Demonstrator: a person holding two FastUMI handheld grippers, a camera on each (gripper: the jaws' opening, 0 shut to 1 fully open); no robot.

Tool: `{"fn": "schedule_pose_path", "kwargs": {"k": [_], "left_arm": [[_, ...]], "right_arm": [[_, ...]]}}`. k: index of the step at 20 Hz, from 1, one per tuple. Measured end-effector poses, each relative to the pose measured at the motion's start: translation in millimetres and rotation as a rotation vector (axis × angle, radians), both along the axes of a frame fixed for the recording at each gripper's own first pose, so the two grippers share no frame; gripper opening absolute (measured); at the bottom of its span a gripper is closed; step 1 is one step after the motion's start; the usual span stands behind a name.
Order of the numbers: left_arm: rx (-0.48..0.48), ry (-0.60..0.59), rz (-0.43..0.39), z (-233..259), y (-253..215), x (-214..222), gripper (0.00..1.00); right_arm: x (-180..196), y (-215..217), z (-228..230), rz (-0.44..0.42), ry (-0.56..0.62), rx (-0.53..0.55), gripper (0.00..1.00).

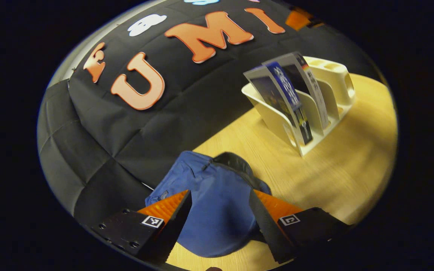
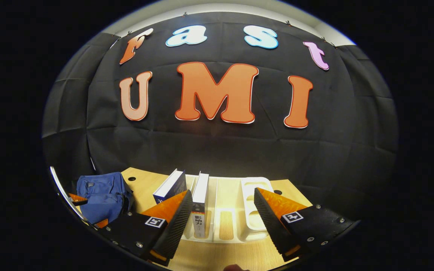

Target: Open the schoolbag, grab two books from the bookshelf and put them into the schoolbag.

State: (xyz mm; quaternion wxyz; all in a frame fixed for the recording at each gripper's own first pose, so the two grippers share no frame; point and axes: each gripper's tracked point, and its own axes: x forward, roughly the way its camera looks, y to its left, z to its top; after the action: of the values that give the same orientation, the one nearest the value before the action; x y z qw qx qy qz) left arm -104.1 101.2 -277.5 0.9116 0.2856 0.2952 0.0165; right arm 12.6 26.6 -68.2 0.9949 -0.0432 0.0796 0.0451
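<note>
Left hand-held gripper: fingers spread apart, one on each side of the schoolbag; whether the pads touch the fabric cannot be told from the left gripper view.
Right hand-held gripper: fingers spread apart, holding nothing, just in front of the bookshelf.
Schoolbag: blue with a dark upper edge, resting on the tabletop close to the black cloth wall; in the right gripper view it lies well to the left of the bookshelf.
Bookshelf: cream plastic rack with upright dividers, standing on the tabletop near the wall.
Books: two, standing in the bookshelf's left-hand slots in the right gripper view, both leaning slightly to one side.
Remaining slots: hold no books.
</note>
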Motion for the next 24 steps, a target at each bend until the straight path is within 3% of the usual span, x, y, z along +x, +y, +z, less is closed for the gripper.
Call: {"fn": "schedule_pose_path", "kwargs": {"k": [7,12,15,18,20,21,22,23,24], "left_arm": [[0.040,0.172,0.037,-67,5,-27,0.96],[0.072,0.205,0.126,-72,30,-25,0.95],[0.129,0.203,0.134,-56,43,-21,0.89],[0.185,0.150,0.086,-39,44,-10,0.75],[0.189,0.210,0.070,-60,44,-9,0.71],[0.175,0.238,0.062,-72,42,-9,0.57],[0.160,0.280,0.056,-85,39,-12,0.58],[0.168,0.305,0.055,-89,39,-13,0.40],[0.166,0.315,0.047,-93,39,-11,0.31]], "right_arm": [[6,-8,-2,-0.023,0.001,0.002,0.97],[9,-7,0,-0.026,0.000,0.006,0.96],[11,-7,4,-0.027,-0.006,0.014,0.97],[13,-8,9,-0.035,-0.025,0.007,0.96],[14,-3,7,-0.028,-0.015,0.018,0.97],[14,-1,7,-0.025,-0.015,0.022,0.97],[15,3,8,-0.018,-0.014,0.023,0.96],[15,7,9,-0.010,-0.013,0.022,0.97],[15,11,10,0.002,-0.010,0.021,0.97]]}}
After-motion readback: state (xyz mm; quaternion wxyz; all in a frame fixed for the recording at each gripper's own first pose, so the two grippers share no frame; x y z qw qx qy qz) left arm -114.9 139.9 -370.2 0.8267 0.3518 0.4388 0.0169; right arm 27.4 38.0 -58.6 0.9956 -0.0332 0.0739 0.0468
